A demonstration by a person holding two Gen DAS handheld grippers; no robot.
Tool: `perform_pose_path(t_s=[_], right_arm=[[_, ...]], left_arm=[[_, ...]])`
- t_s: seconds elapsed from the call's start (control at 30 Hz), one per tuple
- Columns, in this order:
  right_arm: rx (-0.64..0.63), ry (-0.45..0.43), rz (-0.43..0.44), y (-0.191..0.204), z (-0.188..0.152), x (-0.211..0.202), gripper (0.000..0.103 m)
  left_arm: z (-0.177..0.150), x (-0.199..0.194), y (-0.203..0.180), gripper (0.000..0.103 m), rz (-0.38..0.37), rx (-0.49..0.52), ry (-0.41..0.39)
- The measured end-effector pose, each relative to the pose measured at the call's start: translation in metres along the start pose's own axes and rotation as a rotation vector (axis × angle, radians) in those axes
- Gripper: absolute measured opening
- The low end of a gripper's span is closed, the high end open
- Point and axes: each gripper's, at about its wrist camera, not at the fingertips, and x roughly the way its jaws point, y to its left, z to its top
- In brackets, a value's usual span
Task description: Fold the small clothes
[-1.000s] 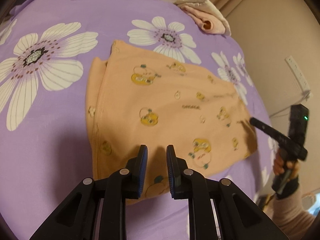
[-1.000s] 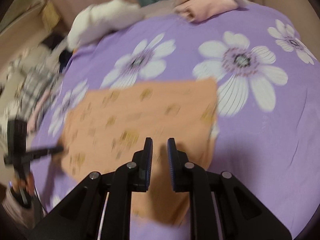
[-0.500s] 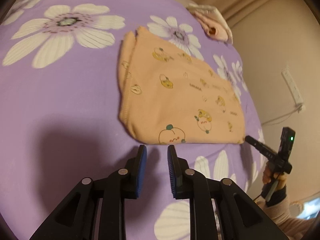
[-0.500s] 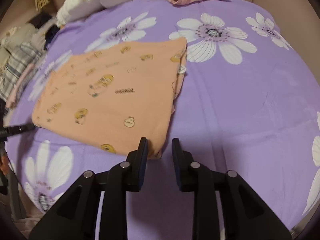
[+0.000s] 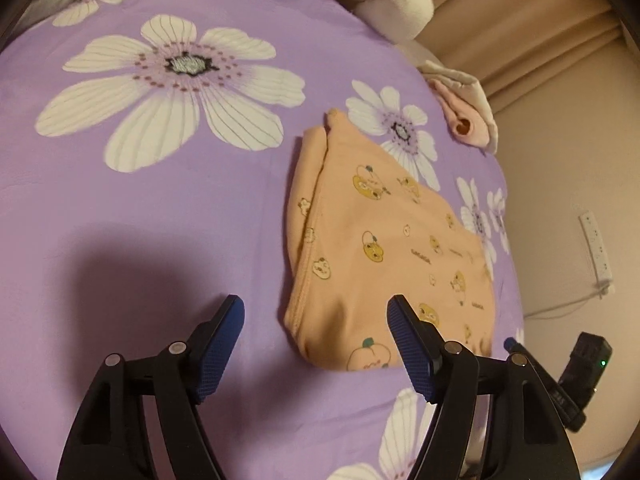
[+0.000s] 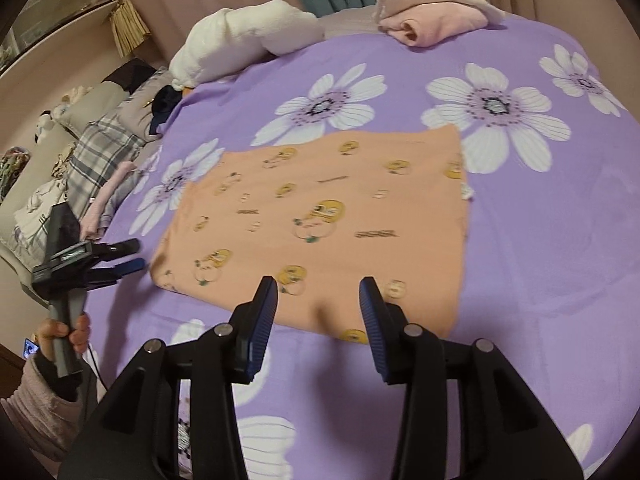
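Purple bedsheet with big white flowers (image 6: 560, 240), beige curtains behind, piled laundry at far edge. Peach cartoon-print garment (image 6: 320, 220) flat mid-bed, folded to a rectangle; probably another fold left, though layers hard to judge. Left gripper (image 5: 316, 344) and right gripper (image 6: 318, 312) just opened wider, nothing held, near hem.

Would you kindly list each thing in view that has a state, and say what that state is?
left gripper: open, jaws just widened, nothing between them.
right gripper: open, jaws just widened, nothing gripped, above the garment's near edge.
orange garment: folded, lying flat on the bedspread, not held.
pink garment: folded, resting at the bed's far edge.
white blanket: bunched up.
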Motion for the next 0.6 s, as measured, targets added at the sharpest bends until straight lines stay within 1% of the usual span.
perform_pose_path(t_s=[0.2,0.4,0.6], right_arm=[[-0.016,0.01,0.006,0.012,0.005,0.005,0.045],[-0.031,0.023,-0.009,0.016,0.007,0.007,0.046],[-0.04,0.03,-0.014,0.019,0.01,0.009,0.046]], left_arm=[[0.0,0.017,-0.009,0.072,-0.006,0.015,0.036],[-0.001,0.019,-0.013,0.072,0.003,0.047,0.038],[0.004,0.022,-0.012,0.072,-0.006,0.051,0.046]])
